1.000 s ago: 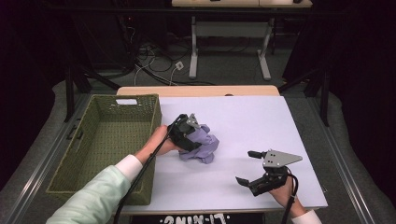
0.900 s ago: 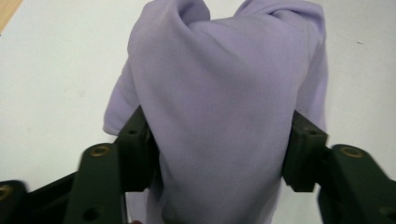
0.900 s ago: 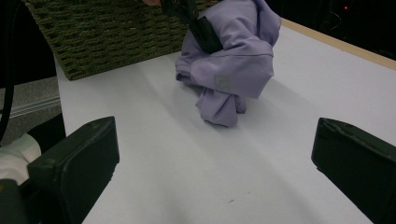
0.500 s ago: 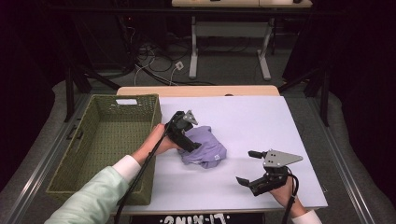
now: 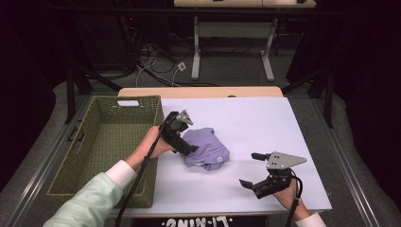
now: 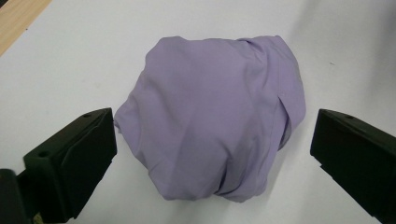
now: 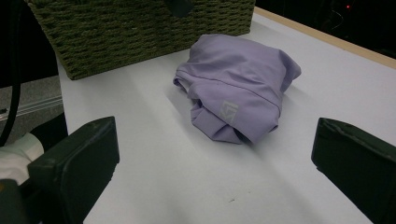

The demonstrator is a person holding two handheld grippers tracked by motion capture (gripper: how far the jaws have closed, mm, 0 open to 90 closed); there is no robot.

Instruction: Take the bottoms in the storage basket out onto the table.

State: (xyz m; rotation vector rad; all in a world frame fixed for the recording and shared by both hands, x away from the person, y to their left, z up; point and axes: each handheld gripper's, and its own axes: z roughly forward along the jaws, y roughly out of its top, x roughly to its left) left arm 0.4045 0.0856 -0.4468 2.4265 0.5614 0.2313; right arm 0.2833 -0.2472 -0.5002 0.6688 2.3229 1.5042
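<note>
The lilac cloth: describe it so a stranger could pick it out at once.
On the white table, just right of the green woven basket, lies the lilac cloth, bundled into a soft mound. It is the sole fabric item, with a small pale logo patch.

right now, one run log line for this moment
left gripper: jaws just opened, over lilac garment | right gripper: open, empty | basket: beside garment

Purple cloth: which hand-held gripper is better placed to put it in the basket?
Left, probably. The left hand-held gripper has just opened right over the purple cloth, beside the woven basket. The right hand-held gripper is open, farther off near the table's front edge.
</note>
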